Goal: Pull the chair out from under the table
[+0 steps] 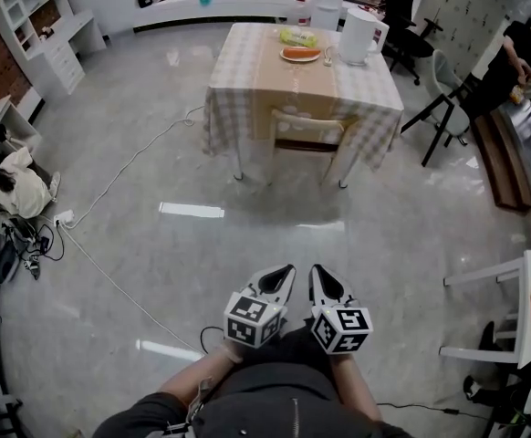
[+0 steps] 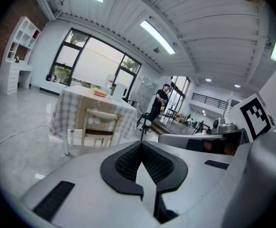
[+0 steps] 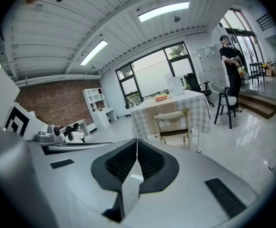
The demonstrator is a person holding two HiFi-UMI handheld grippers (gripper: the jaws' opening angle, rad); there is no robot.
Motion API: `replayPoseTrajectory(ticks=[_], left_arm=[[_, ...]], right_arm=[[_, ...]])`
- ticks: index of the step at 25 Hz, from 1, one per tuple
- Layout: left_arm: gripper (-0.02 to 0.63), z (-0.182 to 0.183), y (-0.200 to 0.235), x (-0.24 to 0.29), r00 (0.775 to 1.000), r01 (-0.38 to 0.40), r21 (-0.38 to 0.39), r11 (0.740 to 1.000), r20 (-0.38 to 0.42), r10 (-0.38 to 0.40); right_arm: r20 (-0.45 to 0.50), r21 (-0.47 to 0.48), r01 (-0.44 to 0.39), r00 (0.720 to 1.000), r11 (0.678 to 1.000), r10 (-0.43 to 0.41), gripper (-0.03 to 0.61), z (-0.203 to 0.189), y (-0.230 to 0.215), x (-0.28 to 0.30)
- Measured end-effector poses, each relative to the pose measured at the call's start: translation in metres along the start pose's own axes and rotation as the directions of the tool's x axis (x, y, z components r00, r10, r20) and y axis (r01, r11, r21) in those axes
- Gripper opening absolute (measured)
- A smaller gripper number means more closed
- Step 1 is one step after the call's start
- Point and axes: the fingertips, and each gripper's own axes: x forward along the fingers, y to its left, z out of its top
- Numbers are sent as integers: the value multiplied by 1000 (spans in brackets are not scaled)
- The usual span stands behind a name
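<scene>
The left gripper (image 1: 286,273) and right gripper (image 1: 317,272) are hanging clenched, empty, well apart from the chair (image 1: 307,122) tucked under the checked table (image 1: 247,73). Only the right gripper view is showing a brick wall (image 3: 57,103) — the glossy grey floor (image 1: 247,254) is reflecting lights.

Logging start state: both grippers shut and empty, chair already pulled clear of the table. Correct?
Not quite. The chair is not pulled out: the head view shows it tucked under the table. The left gripper and right gripper are indeed shut and empty.

Two grippers (image 1: 288,270) (image 1: 314,270), one tablecloth (image 1: 234,89), one cream chair (image 1: 307,122).
</scene>
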Motion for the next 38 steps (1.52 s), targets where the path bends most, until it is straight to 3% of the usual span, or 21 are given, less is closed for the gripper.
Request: replayPoseTrajectory(ticks=[23, 38], left_arm=[[6, 4, 20, 14, 1000, -19, -20, 1000, -14, 19], [5, 54, 53, 96, 1000, -30, 21, 999, -7, 30]], right_arm=[[-13, 4, -23, 1000, 1000, 23, 12, 7, -15, 26], [3, -14, -36, 999, 999, 36, 12, 57, -68, 96]])
